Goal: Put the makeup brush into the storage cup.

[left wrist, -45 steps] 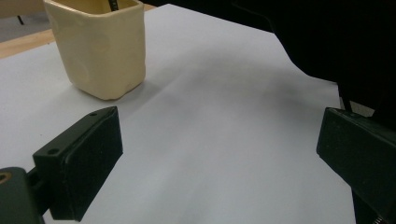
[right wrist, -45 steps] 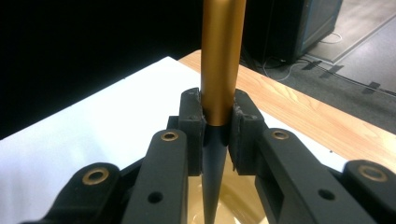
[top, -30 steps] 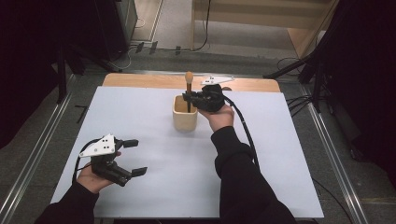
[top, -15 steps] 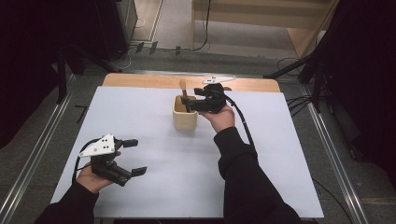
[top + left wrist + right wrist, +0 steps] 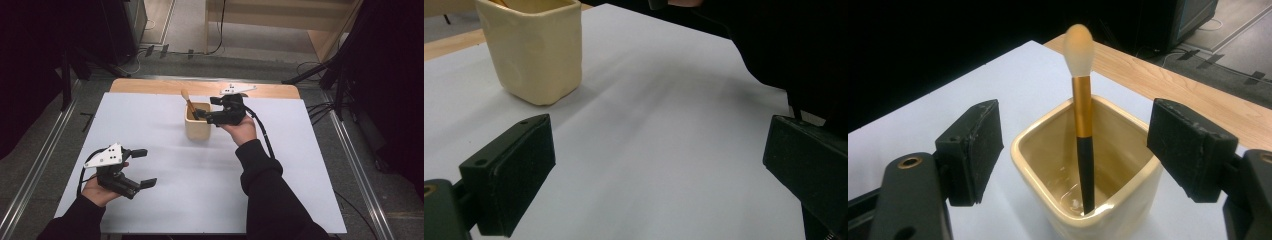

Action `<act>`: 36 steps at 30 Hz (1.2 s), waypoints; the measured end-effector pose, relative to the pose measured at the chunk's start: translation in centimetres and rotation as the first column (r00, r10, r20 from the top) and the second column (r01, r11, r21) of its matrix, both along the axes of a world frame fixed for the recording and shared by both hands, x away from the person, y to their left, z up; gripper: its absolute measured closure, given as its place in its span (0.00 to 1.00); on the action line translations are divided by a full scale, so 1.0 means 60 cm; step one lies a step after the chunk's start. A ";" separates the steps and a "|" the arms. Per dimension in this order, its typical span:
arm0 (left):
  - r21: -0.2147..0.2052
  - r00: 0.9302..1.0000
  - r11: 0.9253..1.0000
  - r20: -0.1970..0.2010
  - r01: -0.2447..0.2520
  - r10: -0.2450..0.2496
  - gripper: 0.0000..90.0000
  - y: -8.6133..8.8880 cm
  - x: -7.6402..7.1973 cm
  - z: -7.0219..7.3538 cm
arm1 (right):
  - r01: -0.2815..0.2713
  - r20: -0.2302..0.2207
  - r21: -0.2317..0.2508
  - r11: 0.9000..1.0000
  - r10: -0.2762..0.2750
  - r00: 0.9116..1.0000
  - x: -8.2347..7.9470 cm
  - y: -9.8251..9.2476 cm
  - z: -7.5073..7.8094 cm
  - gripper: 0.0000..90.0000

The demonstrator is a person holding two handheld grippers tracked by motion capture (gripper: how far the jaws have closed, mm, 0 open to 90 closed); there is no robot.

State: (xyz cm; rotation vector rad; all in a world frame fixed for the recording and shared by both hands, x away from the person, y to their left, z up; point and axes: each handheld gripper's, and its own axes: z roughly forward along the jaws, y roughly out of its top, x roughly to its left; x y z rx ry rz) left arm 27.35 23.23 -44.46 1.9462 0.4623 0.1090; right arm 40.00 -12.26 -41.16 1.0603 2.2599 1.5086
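Right gripper (image 5: 1075,150) has its jaws spread wide, one on each side of the cream cup (image 5: 1088,200), and they have just been opening. Nothing is pinched. Between the jaws, but not touching them, stands the brush (image 5: 1083,130). Its dark handle rests on the cup's bottom and its soft tip leans up past the rim. From the high view the right gripper (image 5: 206,107) sits just beside the cup (image 5: 196,127), with the brush (image 5: 188,102) tilting toward the back left.

So the brush looks let go, and the step in hand, I think, is to pull the gripper away. To do that well, lift straight up and back first, so that neither jaw bumps the brush or the cup's rim. Keep the jaws wide until they are past the soft tip. Go slow, because the brush only leans and a small knock could tip it out.

Left gripper (image 5: 141,167) is near the front left of the white bench (image 5: 165,210), well apart from the cup. Its jaws are spread too and hold nothing. It can wait there.
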 end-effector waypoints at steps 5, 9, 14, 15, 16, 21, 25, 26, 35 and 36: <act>-0.001 1.000 1.000 -0.001 -0.003 0.003 0.01 0.001 0.000 0.000 | -0.015 0.018 -0.009 1.000 0.015 1.000 -0.012 -0.001 0.001 0.26; -0.001 1.000 1.000 -0.002 -0.004 0.004 0.01 0.001 0.001 0.000 | -0.033 0.036 -0.013 0.999 0.034 0.999 -0.024 -0.003 0.001 0.26; 0.002 1.000 1.000 -0.004 -0.013 0.013 0.01 0.000 0.001 0.000 | -0.045 0.061 -0.002 0.999 0.045 0.997 -0.038 -0.008 -0.002 0.23; -0.001 1.000 1.000 -0.003 -0.013 0.013 0.01 0.001 0.001 0.001 | -0.043 0.065 0.004 0.999 0.042 0.997 -0.041 -0.009 -0.003 0.23; -0.005 1.000 1.000 -0.004 -0.015 0.015 0.02 0.001 0.001 0.001 | -0.042 0.067 0.005 0.999 0.042 0.997 -0.043 -0.010 -0.003 0.21; -0.004 1.000 1.000 -0.006 -0.016 0.016 0.01 0.002 0.002 0.001 | -0.052 0.070 0.015 0.999 0.051 0.996 -0.055 -0.017 -0.007 0.17; -0.003 1.000 1.000 -0.020 -0.019 0.019 0.01 0.001 0.002 0.000 | -0.058 0.070 0.023 0.998 0.056 0.996 -0.066 -0.022 -0.011 0.17; -0.002 1.000 1.000 -0.022 -0.021 0.021 0.01 0.001 0.003 0.000 | -0.061 0.070 0.021 0.998 0.060 0.996 -0.068 -0.024 -0.012 0.17; -0.012 0.999 1.000 -0.021 -0.027 0.027 0.02 0.002 0.003 0.001 | -0.080 0.072 0.030 0.996 0.078 0.994 -0.092 -0.031 -0.024 0.17; -0.015 0.999 0.999 -0.021 -0.029 0.029 0.02 0.002 0.002 0.001 | -0.080 0.069 0.034 0.996 0.078 0.995 -0.094 -0.032 -0.025 0.17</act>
